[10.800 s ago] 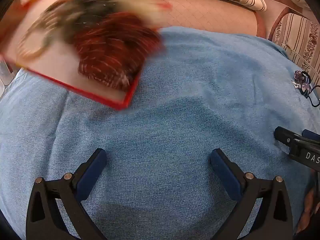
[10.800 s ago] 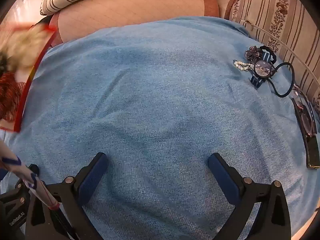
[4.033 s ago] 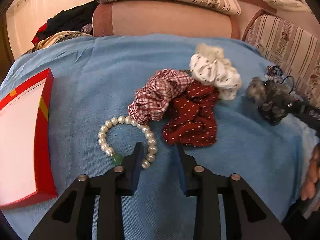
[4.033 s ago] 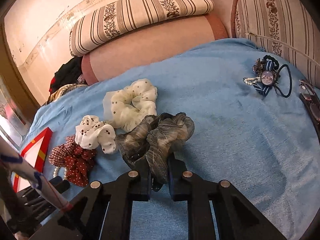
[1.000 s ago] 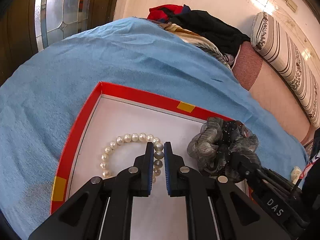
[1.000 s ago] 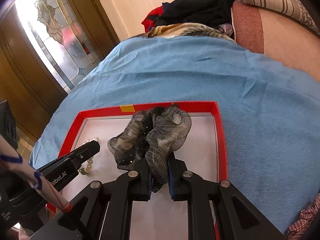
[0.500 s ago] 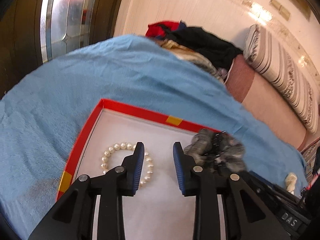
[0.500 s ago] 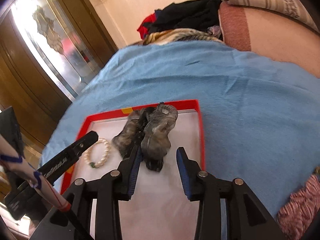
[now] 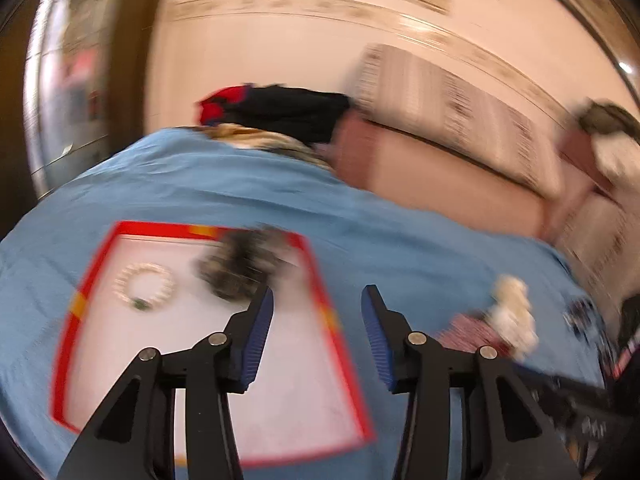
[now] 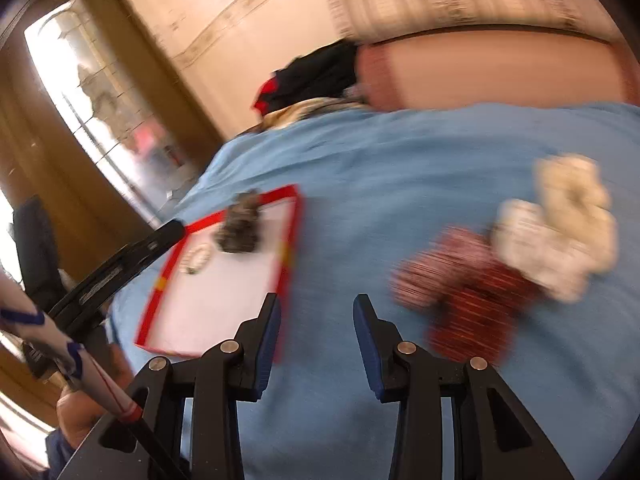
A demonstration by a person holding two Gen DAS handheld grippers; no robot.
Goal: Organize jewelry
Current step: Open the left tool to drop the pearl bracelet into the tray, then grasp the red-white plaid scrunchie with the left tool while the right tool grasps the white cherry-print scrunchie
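A red-rimmed white tray (image 9: 308, 392) (image 10: 236, 284) lies on the blue blanket. In it rest a pearl bracelet (image 9: 144, 286) (image 10: 196, 260) and a grey scrunchie (image 9: 240, 270) (image 10: 240, 228). My left gripper (image 9: 316, 300) hovers over the tray's right edge, its jaws opening with nothing between them. My right gripper (image 10: 316, 310) stands open and empty over the blanket, right of the tray. To its right lie the checked scrunchie (image 10: 432, 276), the dark red dotted scrunchie (image 10: 476, 320) and two whitish scrunchies (image 10: 560, 232) (image 9: 512, 316). Both views are motion-blurred.
A sofa back (image 9: 440, 184) with a striped cushion (image 9: 452, 108) bounds the far side. Dark clothes (image 9: 288, 112) are piled at the far left corner. A glazed wooden door (image 10: 80, 92) stands on the left. A small dark jewelry cluster (image 9: 580, 316) lies far right.
Both grippers let go of the pearl bracelet and the grey scrunchie in the tray, opened, and pulled back and swung right, so the other scrunchies came into view.
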